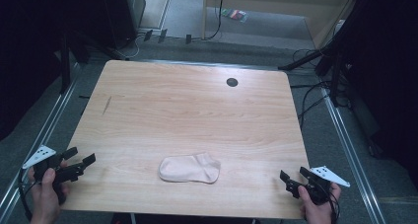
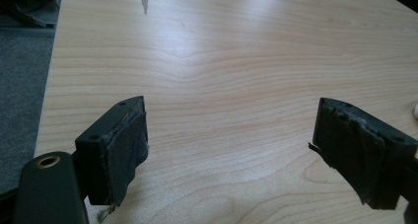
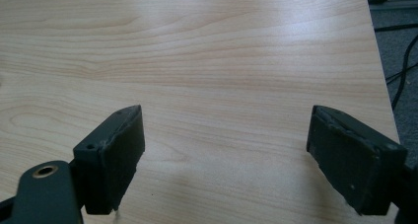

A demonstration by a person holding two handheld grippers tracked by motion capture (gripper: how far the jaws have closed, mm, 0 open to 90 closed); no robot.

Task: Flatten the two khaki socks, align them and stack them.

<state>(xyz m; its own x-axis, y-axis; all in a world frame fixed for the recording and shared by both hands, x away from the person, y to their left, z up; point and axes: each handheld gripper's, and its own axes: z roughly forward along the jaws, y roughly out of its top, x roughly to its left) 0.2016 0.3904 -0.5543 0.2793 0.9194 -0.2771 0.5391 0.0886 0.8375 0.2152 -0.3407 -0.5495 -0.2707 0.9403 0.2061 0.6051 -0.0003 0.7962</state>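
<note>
A pale pink sock (image 1: 190,168) lies flat near the front middle of the wooden table (image 1: 187,105). My left gripper (image 1: 81,156) hovers over the table's front left corner, held in a hand, jaws wide open with nothing between them. In the left gripper view the gripper (image 2: 229,135) shows bare wood between its pads, and a sliver of the sock (image 2: 415,110) sits at the right edge. My right gripper (image 1: 294,175) is over the front right corner, open too. The right gripper view shows that gripper (image 3: 226,135) spread over bare wood.
A small dark round hole (image 1: 231,82) sits near the table's far edge. A dark scratch mark (image 1: 106,105) marks the left side. Cables (image 1: 310,98) and stand legs lie on the grey floor around the table. Metal rails (image 1: 352,150) run along both sides.
</note>
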